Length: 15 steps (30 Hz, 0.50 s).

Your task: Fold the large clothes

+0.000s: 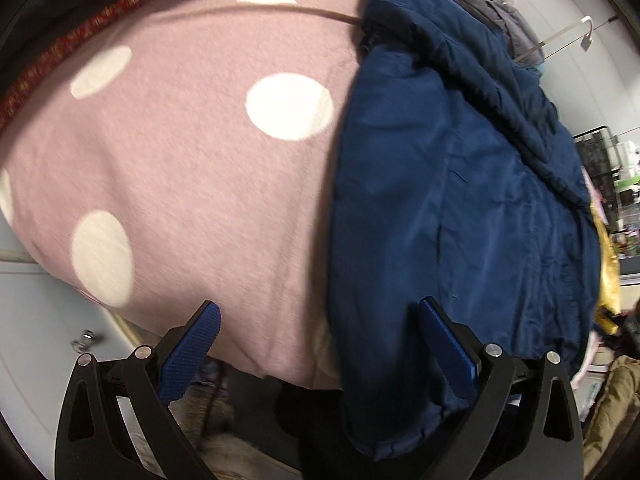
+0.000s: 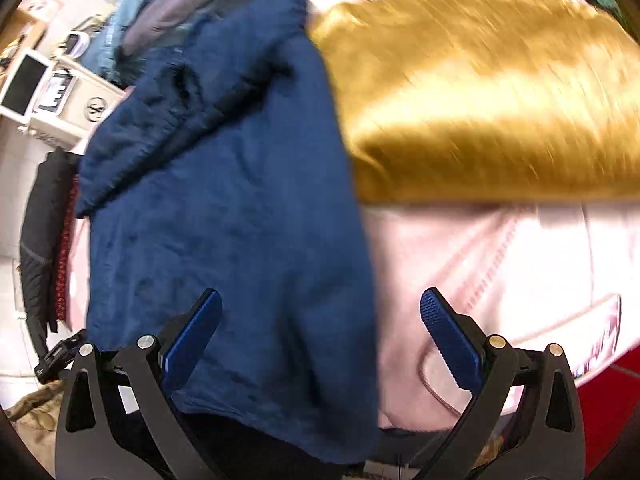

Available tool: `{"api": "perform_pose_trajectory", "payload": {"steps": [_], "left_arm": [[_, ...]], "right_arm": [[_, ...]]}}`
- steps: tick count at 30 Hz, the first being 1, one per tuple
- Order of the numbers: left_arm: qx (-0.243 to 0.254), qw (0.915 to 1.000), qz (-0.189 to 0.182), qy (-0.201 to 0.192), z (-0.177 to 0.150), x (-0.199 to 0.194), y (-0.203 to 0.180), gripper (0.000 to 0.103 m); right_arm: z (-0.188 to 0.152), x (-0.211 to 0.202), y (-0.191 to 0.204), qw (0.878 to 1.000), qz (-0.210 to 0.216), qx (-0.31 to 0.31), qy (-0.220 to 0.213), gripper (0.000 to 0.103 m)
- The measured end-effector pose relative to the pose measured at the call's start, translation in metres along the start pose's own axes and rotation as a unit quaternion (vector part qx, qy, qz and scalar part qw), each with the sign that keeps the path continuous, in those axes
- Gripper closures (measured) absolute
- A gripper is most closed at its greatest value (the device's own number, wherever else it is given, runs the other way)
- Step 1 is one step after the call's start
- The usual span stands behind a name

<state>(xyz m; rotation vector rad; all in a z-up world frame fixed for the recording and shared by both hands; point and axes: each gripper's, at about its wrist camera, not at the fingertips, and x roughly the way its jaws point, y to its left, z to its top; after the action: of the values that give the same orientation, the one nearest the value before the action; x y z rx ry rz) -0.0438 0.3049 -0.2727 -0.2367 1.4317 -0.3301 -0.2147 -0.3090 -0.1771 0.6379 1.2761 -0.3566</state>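
Looks like a lived-in home, maybe a bedroom or laundry corner. Clothes are piled everywhere: a pink polka-dot blanket (image 1: 192,168), a navy jacket (image 1: 460,208), a gold satin piece (image 2: 480,92) and a grey garment on a hanger (image 1: 560,38). A wire rack (image 1: 604,168) packed with small stuff stands off to one side.

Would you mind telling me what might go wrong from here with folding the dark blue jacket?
1. The dark blue padded jacket hangs over the near edge; a one-sided pull might slide it off.
2. It lies over the pink spotted blanket, so the open left gripper could pinch both.
3. The open right gripper spans the jacket hem and pale pink garment, beside gold satin fabric, which may snag.
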Motion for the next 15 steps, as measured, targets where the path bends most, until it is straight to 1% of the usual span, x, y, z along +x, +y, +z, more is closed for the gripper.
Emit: {"api": "perform_pose_trajectory", "payload": {"steps": [2,4,6,8,9,11,12,13,15], "left_arm": [[-0.006,0.9997,-0.023,0.002,-0.005,0.000,-0.002,0.007],[-0.015,0.9986,-0.051,0.001,-0.003,0.004,-0.004,0.007],[-0.029,0.9962,-0.082,0.009,-0.005,0.009,-0.003,0.007],[-0.030,0.9942,-0.102,0.019,-0.007,0.017,-0.008,0.007],[-0.021,0.9936,-0.105,0.035,-0.011,0.026,-0.013,0.007],[0.000,0.9935,-0.096,0.062,-0.019,0.041,-0.022,0.008],[0.007,0.9926,-0.092,0.079,-0.023,0.050,-0.026,0.009],[0.016,0.9921,-0.085,0.091,-0.027,0.058,-0.033,0.009],[0.029,0.9942,-0.062,0.083,-0.028,0.060,-0.043,0.009]], "right_arm": [[-0.008,0.006,-0.012,1.000,0.010,0.018,0.018,0.005],[-0.019,0.017,-0.023,0.998,0.032,0.045,0.042,0.005],[-0.030,0.029,-0.028,0.994,0.057,0.061,0.068,0.005],[-0.040,0.039,-0.027,0.991,0.068,0.065,0.092,0.005],[-0.047,0.045,-0.024,0.990,0.075,0.061,0.104,0.005],[-0.058,0.052,-0.019,0.987,0.085,0.048,0.124,0.005],[-0.065,0.058,-0.012,0.986,0.084,0.035,0.139,0.005],[-0.069,0.061,-0.008,0.986,0.082,0.027,0.146,0.010],[-0.075,0.066,0.002,0.985,0.075,0.006,0.156,0.018]]}}
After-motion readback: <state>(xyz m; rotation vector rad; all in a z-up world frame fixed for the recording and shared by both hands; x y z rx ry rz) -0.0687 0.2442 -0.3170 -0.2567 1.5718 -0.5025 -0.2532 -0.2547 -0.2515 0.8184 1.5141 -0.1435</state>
